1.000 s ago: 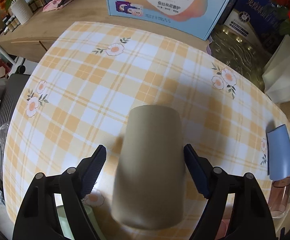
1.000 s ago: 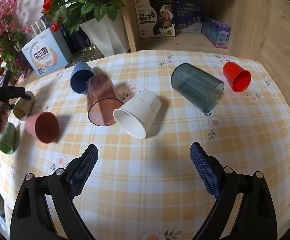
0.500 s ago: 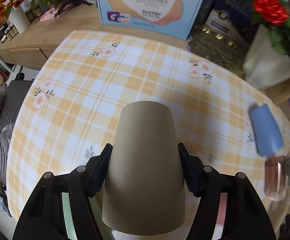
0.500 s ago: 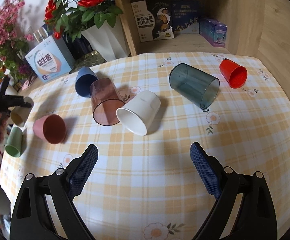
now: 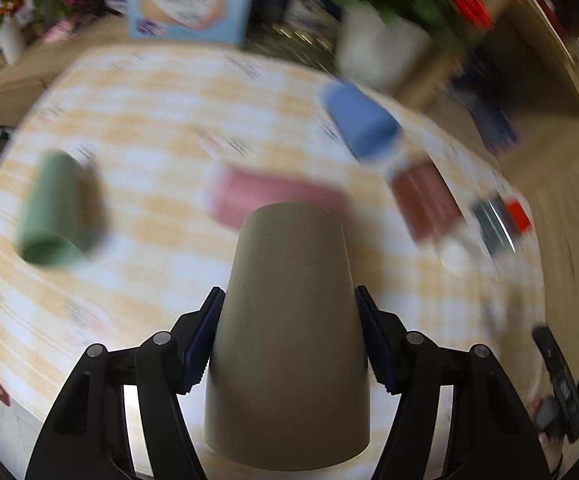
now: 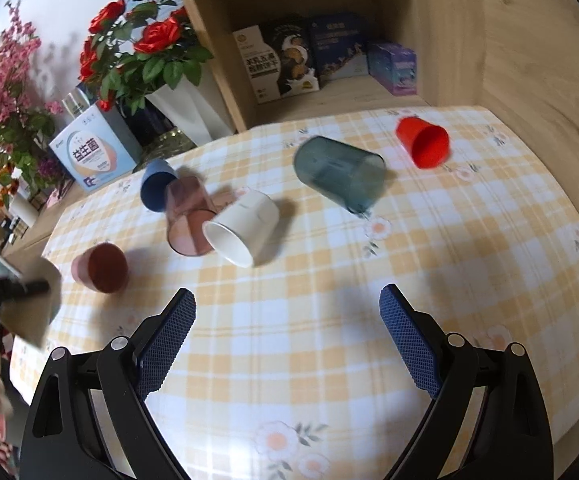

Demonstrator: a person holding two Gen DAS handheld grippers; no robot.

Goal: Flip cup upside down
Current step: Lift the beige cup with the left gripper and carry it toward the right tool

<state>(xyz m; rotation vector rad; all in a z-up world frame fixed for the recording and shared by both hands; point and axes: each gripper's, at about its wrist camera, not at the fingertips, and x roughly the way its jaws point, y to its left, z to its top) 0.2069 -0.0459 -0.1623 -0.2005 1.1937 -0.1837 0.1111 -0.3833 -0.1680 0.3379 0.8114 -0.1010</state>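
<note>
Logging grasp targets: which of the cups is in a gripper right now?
The beige cup, clamped between the left gripper fingers; every other cup lies loose on the tablecloth.

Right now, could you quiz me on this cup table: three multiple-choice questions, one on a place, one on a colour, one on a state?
1. Which cup lies nearest the wooden shelf wall?
A white B red C green
2. What colour is the cup in the left claw?
A beige B blue C pink
3. How is the right claw?
A shut on a cup B open, holding nothing C out of view

Answers: B, the red cup lies at the far corner; A, the left claw squeezes the beige cup; B, the right claw gapes over bare tablecloth.
</note>
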